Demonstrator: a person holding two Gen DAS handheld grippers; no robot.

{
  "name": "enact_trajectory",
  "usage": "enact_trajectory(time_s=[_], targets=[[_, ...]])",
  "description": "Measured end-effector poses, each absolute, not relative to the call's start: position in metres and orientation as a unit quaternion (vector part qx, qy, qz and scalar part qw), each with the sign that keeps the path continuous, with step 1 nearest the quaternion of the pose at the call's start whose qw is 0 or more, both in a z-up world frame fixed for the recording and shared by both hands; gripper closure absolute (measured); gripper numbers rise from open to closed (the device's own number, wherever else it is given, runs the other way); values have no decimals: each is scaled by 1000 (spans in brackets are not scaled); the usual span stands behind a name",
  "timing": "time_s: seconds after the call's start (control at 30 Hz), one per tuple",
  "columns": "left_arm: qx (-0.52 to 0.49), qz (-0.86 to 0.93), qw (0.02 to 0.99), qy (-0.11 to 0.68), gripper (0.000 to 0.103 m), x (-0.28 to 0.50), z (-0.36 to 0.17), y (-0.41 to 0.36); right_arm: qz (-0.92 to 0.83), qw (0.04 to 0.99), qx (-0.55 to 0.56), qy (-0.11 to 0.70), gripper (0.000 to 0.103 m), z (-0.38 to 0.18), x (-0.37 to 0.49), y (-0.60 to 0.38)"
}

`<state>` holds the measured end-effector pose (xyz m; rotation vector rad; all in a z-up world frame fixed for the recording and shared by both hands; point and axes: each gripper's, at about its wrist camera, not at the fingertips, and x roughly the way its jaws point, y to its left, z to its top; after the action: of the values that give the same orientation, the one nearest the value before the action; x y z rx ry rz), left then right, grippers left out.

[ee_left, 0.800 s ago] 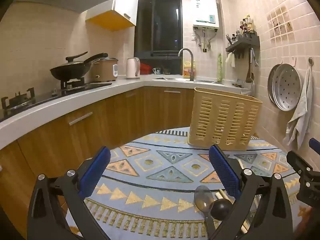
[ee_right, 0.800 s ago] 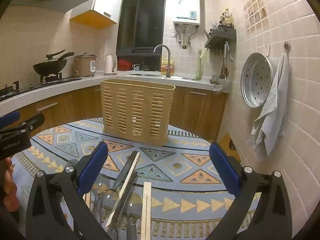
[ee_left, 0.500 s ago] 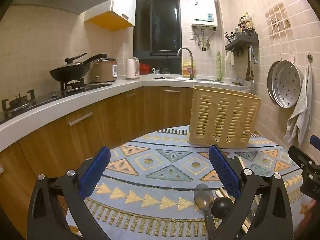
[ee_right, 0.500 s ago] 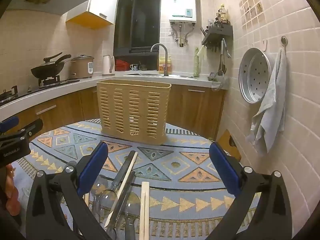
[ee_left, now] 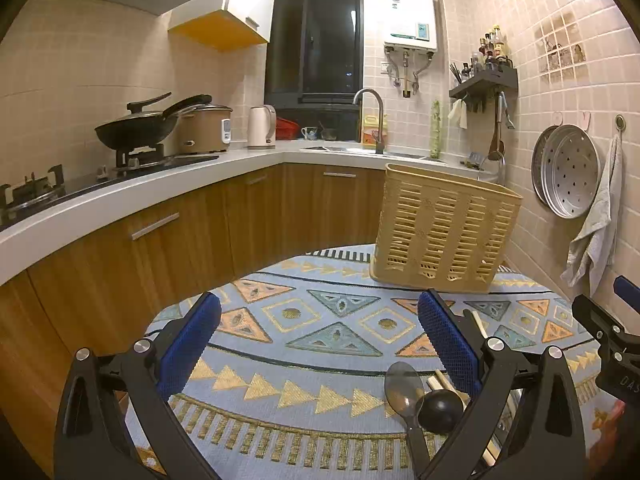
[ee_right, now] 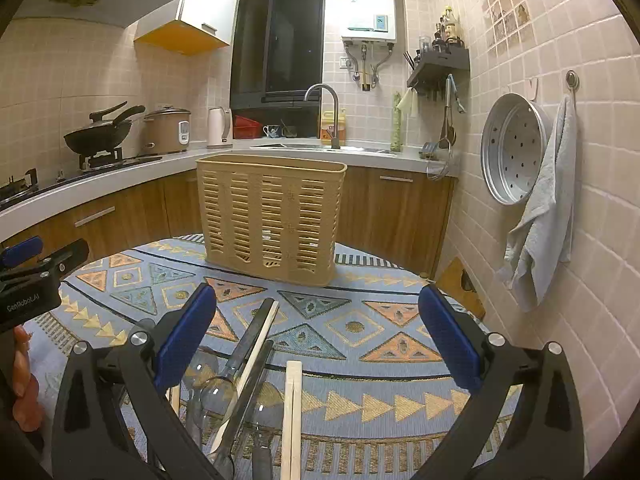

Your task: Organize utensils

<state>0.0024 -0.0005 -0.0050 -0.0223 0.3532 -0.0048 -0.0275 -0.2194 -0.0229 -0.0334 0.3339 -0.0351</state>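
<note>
A tan slatted utensil basket (ee_left: pixel 444 236) stands upright at the far side of a patterned cloth; it also shows in the right wrist view (ee_right: pixel 272 220). My left gripper (ee_left: pixel 320 340) is open and empty above the cloth. A clear spoon (ee_left: pixel 402 388) and a black ladle (ee_left: pixel 440 406) lie just inside its right finger. My right gripper (ee_right: pixel 316 336) is open and empty. Below it lies a pile of clear spoons (ee_right: pixel 218 394), a dark handle (ee_right: pixel 250 338) and wooden chopsticks (ee_right: pixel 293 408).
The patterned cloth (ee_left: pixel 304 360) covers a round table. Wooden cabinets and a white counter (ee_left: pixel 120 196) curve behind it. A steamer tray (ee_right: pixel 514 148) and a towel (ee_right: pixel 540 216) hang on the right wall. The left gripper (ee_right: pixel 36 272) shows at the left edge.
Both grippers have drifted slightly; the basket sits a little lower in the right wrist view. Nothing was taken hold of.
</note>
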Motion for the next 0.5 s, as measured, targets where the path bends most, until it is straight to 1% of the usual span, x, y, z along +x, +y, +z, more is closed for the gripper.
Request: enact_trajectory(time_s=[0.5], targets=[[-14,-7,984,177,7,3,-5,0,-13,986,-25,163,6,-21,-29,-214]])
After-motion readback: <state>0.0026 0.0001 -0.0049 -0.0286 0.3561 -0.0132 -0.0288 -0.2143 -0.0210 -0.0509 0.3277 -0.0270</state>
